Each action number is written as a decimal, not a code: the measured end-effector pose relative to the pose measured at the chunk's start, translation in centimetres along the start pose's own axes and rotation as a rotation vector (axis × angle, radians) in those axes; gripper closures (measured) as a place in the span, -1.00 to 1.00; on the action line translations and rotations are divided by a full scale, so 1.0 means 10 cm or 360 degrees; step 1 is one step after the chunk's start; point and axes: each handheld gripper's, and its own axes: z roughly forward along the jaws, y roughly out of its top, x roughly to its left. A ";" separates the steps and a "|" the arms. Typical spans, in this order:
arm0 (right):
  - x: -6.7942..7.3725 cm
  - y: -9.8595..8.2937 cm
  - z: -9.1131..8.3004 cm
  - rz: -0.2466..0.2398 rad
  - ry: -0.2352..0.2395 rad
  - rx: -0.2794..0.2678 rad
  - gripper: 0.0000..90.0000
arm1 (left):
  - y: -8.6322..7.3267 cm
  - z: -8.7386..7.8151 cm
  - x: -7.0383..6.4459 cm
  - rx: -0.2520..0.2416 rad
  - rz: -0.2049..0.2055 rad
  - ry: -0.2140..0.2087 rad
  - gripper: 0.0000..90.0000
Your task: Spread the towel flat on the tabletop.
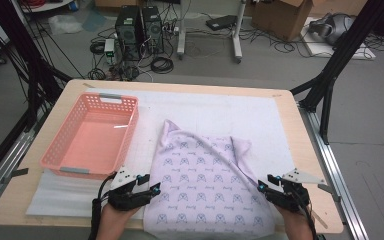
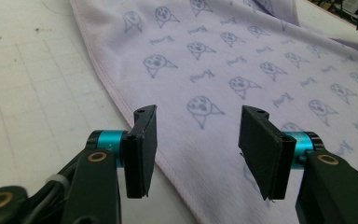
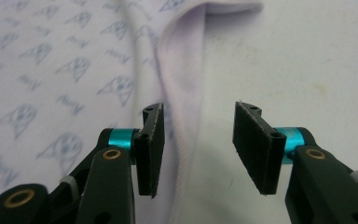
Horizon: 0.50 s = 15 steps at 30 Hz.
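- The left gripper point(image 1: 153, 189) is hovering at the near left edge of the lilac cloth point(image 1: 207, 185), its fingers point(image 2: 141, 156) standing wide apart and holding nothing.
- In the left gripper view, the cloth's stitched hem is running down between the two fingers: the left finger is sitting over the hem itself, the right finger over the printed fabric, and the white mat point(image 2: 32, 93) is lying to the left of the left finger.
- The right gripper point(image 1: 261, 185) is hovering at the cloth's near right edge, fingers point(image 3: 254, 144) also spread wide, gripping nothing.
- In the right gripper view, the cloth's folded border is passing under the left finger, while the right finger is hanging over bare white mat beyond the edge.
- Whether either pair of fingers is touching the cloth cannot be told.
- The cloth is lying spread on the worktop point(image 1: 307, 155) between the two grippers, its far part rumpled into a ridge ahead of the fingers.
- A pink basket point(image 1: 65, 150) is sitting on the worktop beyond the left fingers, just beside the cloth's far left corner.
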 end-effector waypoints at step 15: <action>0.05 0.75 0.96 0.0035 -0.0030 0.0143 0.65 | 0.26 0.30 0.26 0.0003 -0.0022 -0.0024 0.04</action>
